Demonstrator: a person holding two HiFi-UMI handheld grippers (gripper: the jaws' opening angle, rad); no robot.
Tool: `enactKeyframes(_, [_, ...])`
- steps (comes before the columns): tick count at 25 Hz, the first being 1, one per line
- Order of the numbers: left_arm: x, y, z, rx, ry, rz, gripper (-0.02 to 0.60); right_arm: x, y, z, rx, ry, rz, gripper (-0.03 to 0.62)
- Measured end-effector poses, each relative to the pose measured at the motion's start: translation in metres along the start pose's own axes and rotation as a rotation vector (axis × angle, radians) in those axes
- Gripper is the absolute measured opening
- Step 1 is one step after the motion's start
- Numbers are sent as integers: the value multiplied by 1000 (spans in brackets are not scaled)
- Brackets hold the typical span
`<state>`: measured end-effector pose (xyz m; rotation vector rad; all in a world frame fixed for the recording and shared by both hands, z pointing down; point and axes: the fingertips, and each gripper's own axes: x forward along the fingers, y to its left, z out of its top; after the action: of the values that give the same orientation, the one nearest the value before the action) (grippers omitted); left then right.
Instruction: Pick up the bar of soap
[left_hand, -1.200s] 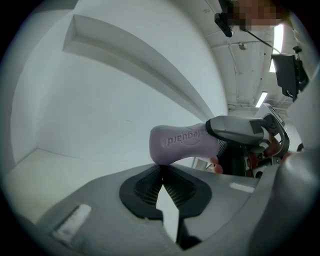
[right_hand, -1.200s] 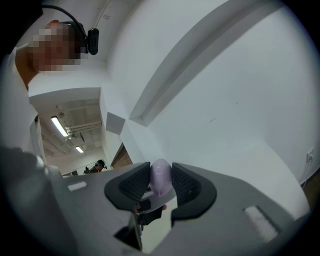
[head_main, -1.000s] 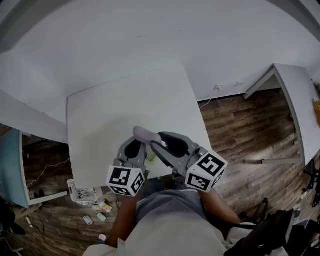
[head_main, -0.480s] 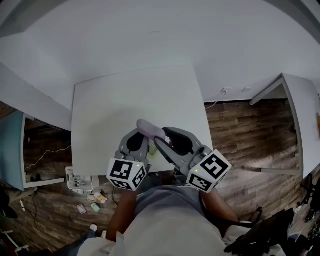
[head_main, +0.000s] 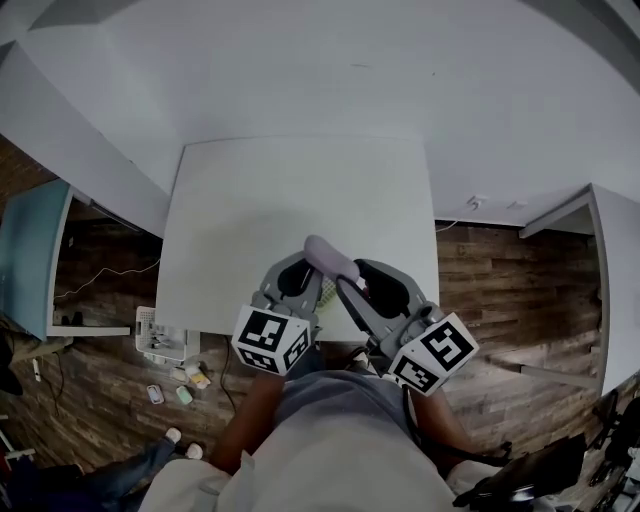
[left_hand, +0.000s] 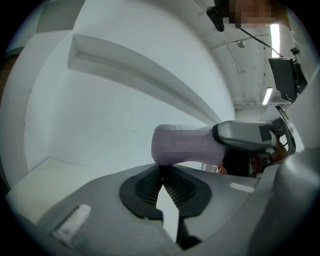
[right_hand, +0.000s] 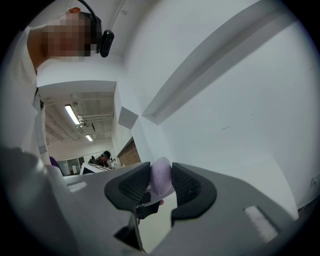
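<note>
Soap bar (right_hand: 161, 176): pale lilac and rounded. I have it up off the desk, pinched at one end, with the rest sticking out sideways toward the other tool.
Right claw (right_hand: 161, 184): I see both ribbed pads pressed on the soap, one on each side, so this claw is gripping the bar.
Left claw (left_hand: 162, 172): jaws closed tip to tip with nothing between them. In its own view the free end of the soap sits just above the tips, and I cannot tell whether they touch.
Marker cubes (head_main: 268, 340): one at the back of each claw, both close to the person's torso (head_main: 320, 440) in the head view.
Desk (head_main: 250, 200): white top, set against a white wall. The soap hangs over its near part, with both claws reaching in from the front edge.
Floor (head_main: 500, 260): dark wood planks around the desk, with a few small bits of clutter (head_main: 175, 385) near its left front corner.
</note>
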<state>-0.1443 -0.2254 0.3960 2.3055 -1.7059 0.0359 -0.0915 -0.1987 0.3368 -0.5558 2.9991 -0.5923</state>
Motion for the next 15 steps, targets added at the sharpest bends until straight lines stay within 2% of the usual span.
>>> enactKeyframes(15, [7,1,2,-5,-3,-2,-2,1,-6,1,-5,7,-2,138])
